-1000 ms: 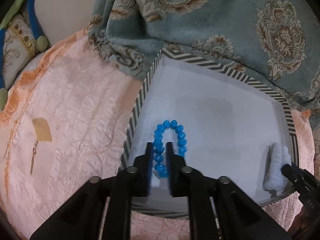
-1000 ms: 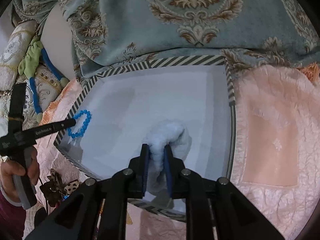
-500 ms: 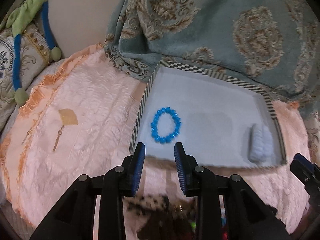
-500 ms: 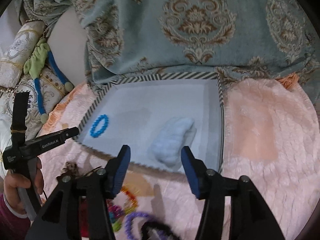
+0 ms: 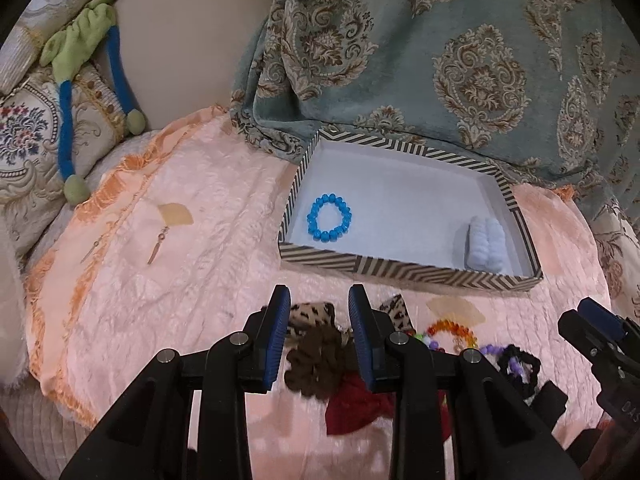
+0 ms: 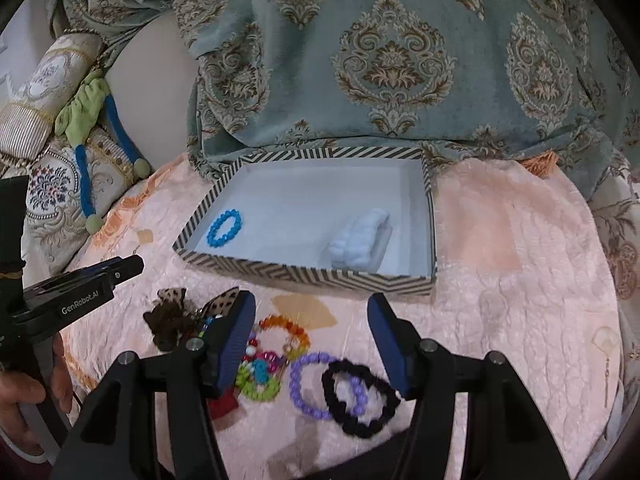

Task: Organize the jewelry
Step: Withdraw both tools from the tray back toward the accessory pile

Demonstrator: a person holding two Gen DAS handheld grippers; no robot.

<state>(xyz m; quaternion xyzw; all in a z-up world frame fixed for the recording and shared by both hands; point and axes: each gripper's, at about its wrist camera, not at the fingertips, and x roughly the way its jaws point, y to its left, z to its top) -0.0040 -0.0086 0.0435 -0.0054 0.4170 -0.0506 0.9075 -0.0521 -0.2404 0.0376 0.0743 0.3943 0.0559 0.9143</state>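
A striped box lies on the pink bedspread. In it lie a blue bead bracelet at the left and a pale blue fluffy scrunchie at the right. My left gripper is open and empty above a leopard-print bow and a brown scrunchie. My right gripper is open wide and empty above an orange bead bracelet, a purple bead bracelet and a black scrunchie.
A dark red cloth piece lies by the brown scrunchie. Colourful beads lie near the right gripper's left finger. Gold earrings lie on the bedspread at the left. A patterned teal blanket rises behind the box. Cushions stand at the far left.
Both grippers let go of the blue bracelet and the fluffy scrunchie in the box, opened, and pulled back toward the loose pile in front of the box.
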